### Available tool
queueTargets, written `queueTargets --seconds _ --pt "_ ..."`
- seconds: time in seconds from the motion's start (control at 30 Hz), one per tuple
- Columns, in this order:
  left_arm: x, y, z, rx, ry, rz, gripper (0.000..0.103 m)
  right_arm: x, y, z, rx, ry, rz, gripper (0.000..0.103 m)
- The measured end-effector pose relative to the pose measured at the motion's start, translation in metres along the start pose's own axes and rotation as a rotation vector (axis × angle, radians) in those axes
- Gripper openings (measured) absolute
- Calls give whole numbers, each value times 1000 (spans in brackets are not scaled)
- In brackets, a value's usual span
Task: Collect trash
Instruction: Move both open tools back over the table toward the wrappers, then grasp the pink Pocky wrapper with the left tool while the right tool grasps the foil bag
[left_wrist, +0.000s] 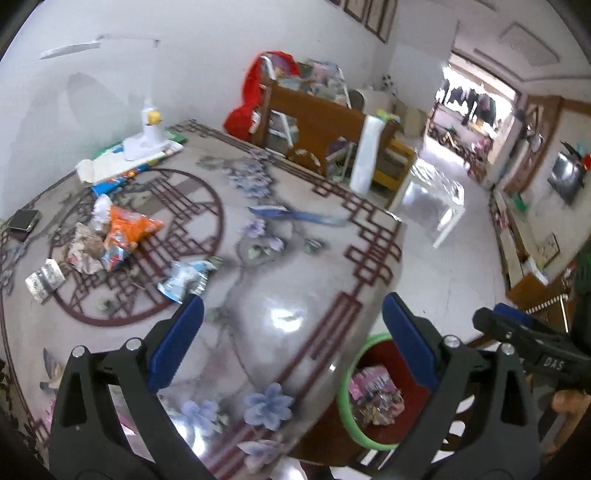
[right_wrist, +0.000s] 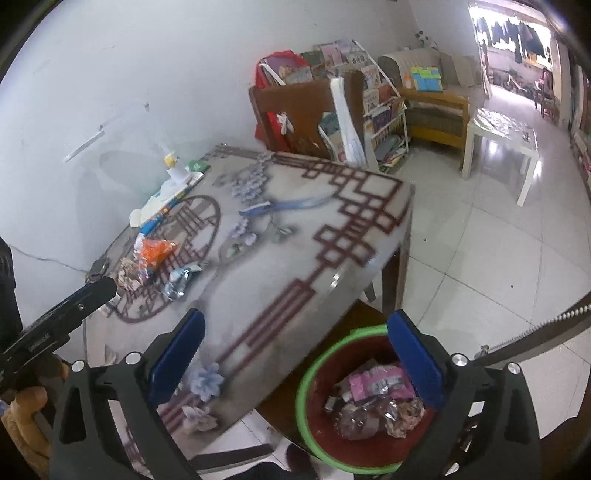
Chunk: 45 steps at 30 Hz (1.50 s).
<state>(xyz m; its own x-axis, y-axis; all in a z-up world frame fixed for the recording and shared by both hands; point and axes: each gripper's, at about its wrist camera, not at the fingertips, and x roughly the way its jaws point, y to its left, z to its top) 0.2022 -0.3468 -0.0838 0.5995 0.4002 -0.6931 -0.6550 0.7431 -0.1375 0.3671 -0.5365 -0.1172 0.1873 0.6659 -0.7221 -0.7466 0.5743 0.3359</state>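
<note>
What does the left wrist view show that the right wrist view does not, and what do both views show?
Only the left wrist view shows the wall-mounted television. Only the right wrist view shows the crumpled tissue at the table's near edge. Both show the orange wrapper among trash on the patterned table, the green-rimmed bin holding a pink wrapper, and wide-open empty grippers: left gripper, right gripper.

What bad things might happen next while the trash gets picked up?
The silver-blue wrapper looks light and crinkly, so it might slip from the pads. The bin sits below the table's edge, so a drop could miss it. The phone lies near the trash pile and might get bumped.
</note>
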Motion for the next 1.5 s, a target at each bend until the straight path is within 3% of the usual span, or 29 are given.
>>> queueTargets --seconds 0.17,0.33,0.53,0.63,0.7,0.93,1.1,1.3,1.43,1.5 --pt "7 45 11 21 8 36 96 28 28 9 6 -19 -55 96" --pt "15 109 12 -29 32 98 96 55 67 16 38 -27 -45 96" --pt "20 184 4 -82 68 159 96 81 117 9 -49 11 -22 96" --pt "18 209 -10 -53 102 100 96 98 132 3 -101 48 -34 96" --pt "17 217 -24 24 133 52 96 111 136 0 -89 84 -14 96" --pt "15 228 -80 242 337 -114 96 152 151 -3 -53 174 35 96" --pt "27 229 -117 377 451 -123 94 179 175 0 -124 221 34 96" --pt "49 241 -137 297 521 -94 61 211 192 5 -151 274 43 96" --pt "49 243 -132 223 490 -91 12 238 203 7 -176 311 24 96" --pt "48 243 -123 200 448 -51 11 253 208 9 -176 327 19 96"
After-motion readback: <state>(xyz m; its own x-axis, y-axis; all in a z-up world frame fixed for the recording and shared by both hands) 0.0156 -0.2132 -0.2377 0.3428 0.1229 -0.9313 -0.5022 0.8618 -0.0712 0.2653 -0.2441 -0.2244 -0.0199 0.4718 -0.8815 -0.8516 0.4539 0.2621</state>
